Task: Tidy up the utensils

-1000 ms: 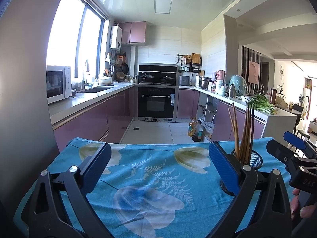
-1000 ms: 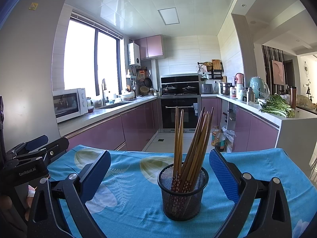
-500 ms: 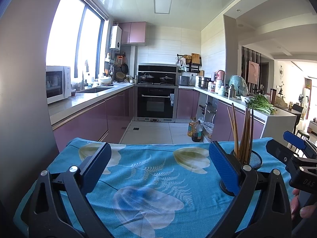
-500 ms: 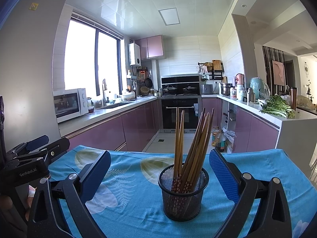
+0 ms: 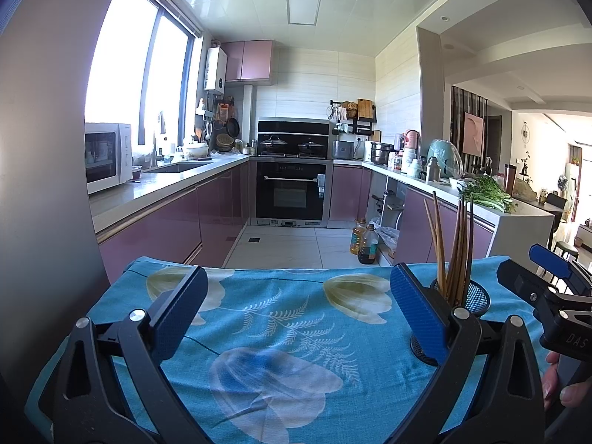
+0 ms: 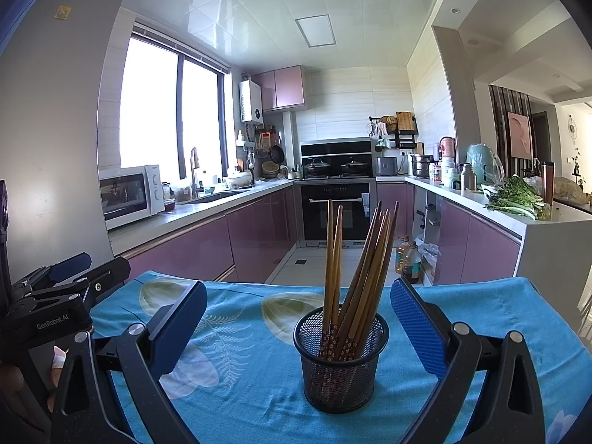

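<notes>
— Where did the chopsticks point(image 6: 355, 277) stand?
— In the mesh cup point(image 6: 341, 362) on the blue tablecloth point(image 6: 251, 381), between the right gripper's point(image 6: 296, 329) spread fingers.
— The left gripper point(image 5: 296, 318)?
— Spread too, empty.

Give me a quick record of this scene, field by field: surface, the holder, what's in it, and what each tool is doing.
surface: table under a blue floral tablecloth
holder: black mesh cup, upright on the cloth
contents: wooden chopsticks, standing upright and fanned apart
right tool: open, empty, cup centred between its fingers, no contact seen
left tool: open, empty, over bare cloth; cup lies to its right, partly behind its right finger
backdrop: kitchen with purple cabinets, oven, microwave
</notes>
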A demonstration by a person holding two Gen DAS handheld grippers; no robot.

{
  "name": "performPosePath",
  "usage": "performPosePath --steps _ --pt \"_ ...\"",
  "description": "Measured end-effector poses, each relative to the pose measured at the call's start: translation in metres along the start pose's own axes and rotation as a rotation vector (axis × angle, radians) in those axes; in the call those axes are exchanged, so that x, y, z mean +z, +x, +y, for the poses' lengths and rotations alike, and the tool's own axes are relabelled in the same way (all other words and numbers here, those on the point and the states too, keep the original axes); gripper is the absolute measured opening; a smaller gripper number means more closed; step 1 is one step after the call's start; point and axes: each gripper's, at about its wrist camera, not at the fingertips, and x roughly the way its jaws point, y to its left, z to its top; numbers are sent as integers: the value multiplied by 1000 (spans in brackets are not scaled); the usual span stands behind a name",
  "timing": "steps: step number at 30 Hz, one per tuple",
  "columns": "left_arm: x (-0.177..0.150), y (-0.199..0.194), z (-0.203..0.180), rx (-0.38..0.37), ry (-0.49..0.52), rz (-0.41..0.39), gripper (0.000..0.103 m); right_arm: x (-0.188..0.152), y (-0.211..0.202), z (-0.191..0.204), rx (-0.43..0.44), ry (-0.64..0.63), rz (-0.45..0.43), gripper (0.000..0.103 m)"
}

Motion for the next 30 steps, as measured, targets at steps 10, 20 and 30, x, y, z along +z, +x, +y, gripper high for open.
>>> performPosePath --steps 10,20,30 --pt "0 0 0 1 2 1 97 0 0 -1 0 0 1 96" --pt "0 0 0 0 1 2 97 -1 1 -1 2 0 -1 96" --pt "0 1 -1 0 2 4 97 -2 1 -2 2 0 0 96"
